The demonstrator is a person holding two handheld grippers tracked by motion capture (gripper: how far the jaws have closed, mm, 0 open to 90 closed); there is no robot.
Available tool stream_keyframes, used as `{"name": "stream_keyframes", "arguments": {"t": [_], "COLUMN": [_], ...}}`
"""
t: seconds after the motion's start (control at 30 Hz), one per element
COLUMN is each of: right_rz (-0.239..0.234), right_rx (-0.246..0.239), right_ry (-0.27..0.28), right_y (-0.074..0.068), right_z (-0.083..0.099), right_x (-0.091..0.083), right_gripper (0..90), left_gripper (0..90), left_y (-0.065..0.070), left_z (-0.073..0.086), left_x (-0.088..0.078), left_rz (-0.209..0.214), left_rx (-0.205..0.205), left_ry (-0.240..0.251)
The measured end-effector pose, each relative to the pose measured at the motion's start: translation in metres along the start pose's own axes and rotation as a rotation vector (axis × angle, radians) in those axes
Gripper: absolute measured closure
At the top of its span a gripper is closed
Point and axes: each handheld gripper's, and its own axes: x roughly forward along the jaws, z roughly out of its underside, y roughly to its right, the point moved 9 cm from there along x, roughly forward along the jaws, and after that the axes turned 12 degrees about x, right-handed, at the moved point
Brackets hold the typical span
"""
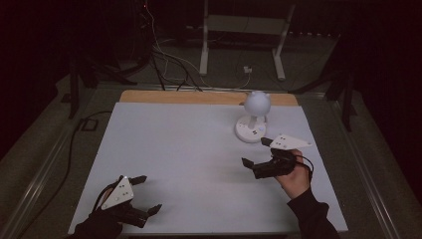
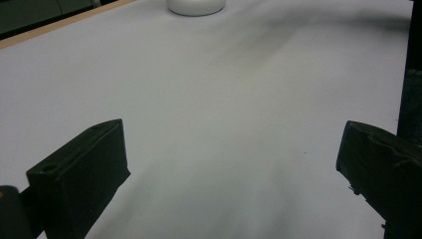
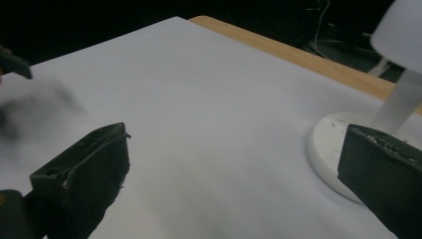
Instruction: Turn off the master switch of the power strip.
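A small white lamp (image 1: 255,115) with a round shade and a disc base stands at the back right of the white table (image 1: 189,149). My right gripper (image 1: 256,152) is open just in front of the lamp's base, jaws wide apart and empty. Its own view has the lamp base (image 3: 328,149) close by its right jaw and the shade (image 3: 398,32) above. My left gripper (image 1: 148,193) is open near the front left edge, nothing between its jaws. In the left gripper view the lamp base (image 2: 195,7) lies far ahead.
A wooden strip (image 1: 204,97) runs along the table's back edge. Beyond it are cables (image 1: 169,64) and a white stand's legs (image 1: 204,55) on the floor. A cable (image 1: 74,144) trails down the table's left side.
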Motion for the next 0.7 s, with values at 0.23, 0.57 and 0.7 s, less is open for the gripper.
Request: {"name": "stream_keyframes", "arguments": {"t": [0.23, 0.57, 0.7], "right_rz": [0.044, 0.09, 0.093], "right_rx": [0.015, 0.042, 0.06], "right_ry": [-0.007, -0.018, -0.019], "right_y": [0.018, 0.043, 0.049], "right_z": [-0.003, -0.009, -0.01], "right_x": [0.004, 0.013, 0.015], "right_gripper": [0.0, 0.0, 0.0], "left_gripper": [0.4, 0.4, 0.4], "left_y": [0.0, 0.0, 0.0], "left_z": [0.001, 0.001, 0.001], "left_x": [0.0, 0.001, 0.001], "left_rz": [0.001, 0.003, 0.001], "left_rx": [-0.004, -0.002, 0.0], "left_ry": [-0.007, -0.008, -0.007]}}
